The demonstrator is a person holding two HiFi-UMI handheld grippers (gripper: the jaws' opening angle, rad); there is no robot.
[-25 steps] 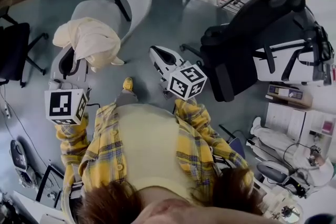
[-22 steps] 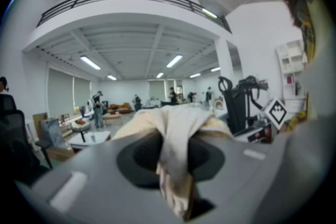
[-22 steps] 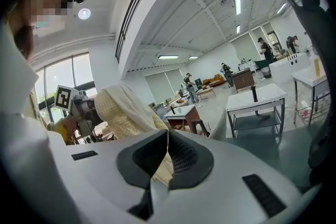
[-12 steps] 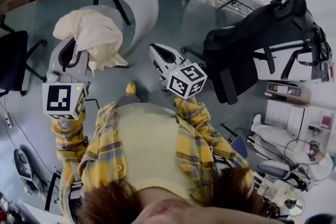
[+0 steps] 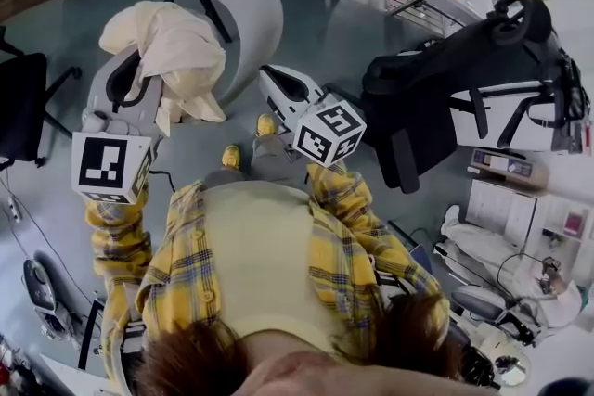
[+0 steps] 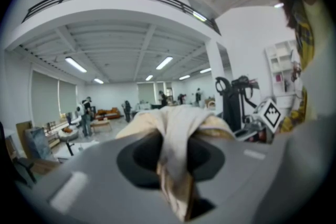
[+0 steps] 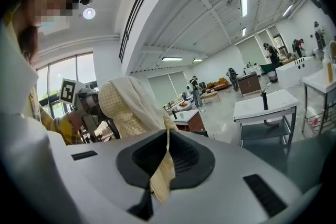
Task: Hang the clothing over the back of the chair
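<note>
Grey chair (image 5: 251, 14) partly hidden behind clothing (image 5: 176, 51).

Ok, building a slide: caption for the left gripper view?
Left gripper shut on a fold of cream clothing in a bright open hall.

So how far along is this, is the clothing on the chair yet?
Not yet. Done: the cream clothing is lifted up. In hand: the left gripper and right gripper are both clamped on its fabric. Left: laying it over the back of the grey chair just ahead, which it does not yet cover.

Crumpled cream clothing (image 5: 176, 51) near grey chair (image 5: 255, 14)
</note>
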